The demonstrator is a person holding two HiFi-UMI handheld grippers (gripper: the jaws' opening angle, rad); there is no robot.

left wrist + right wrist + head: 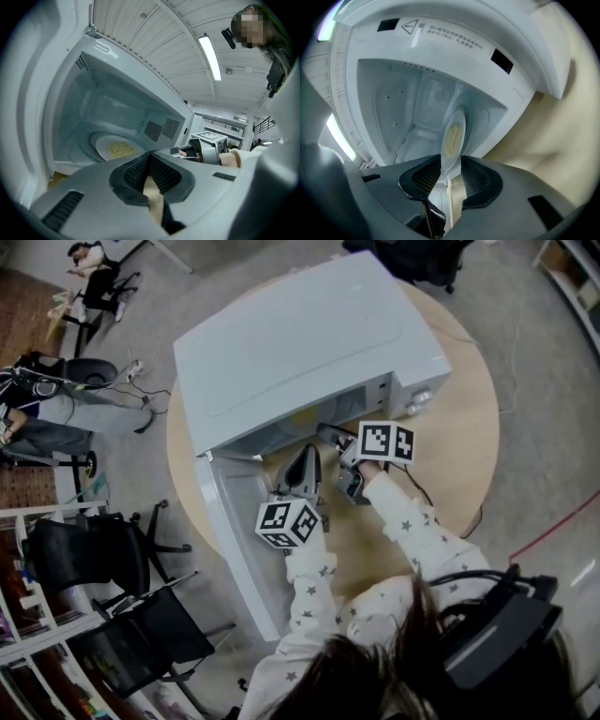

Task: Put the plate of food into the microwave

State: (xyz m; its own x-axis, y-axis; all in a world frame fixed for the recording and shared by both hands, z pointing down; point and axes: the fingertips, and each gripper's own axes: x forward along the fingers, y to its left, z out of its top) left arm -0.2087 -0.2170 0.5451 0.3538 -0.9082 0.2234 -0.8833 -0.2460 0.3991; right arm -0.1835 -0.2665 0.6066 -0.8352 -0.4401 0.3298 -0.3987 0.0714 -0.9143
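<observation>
While the plate of food [452, 136] is inside the microwave [300, 352]: I judge the placing step nearly done. The plate is over the turntable [88, 144]; whether it touches, I cannot tell.
Right gripper [451, 166]: my jaws are clamped on the plate's rim.
Left gripper [150, 157]: my jaws are together and empty, just outside the opening.
Next move: settle the plate flat, let go, draw back level.
In the way: the open door [234, 540] at my left, and cavity walls close around.
Around: a round tabletop [469, 446], and office chairs [94, 554] on the floor.
</observation>
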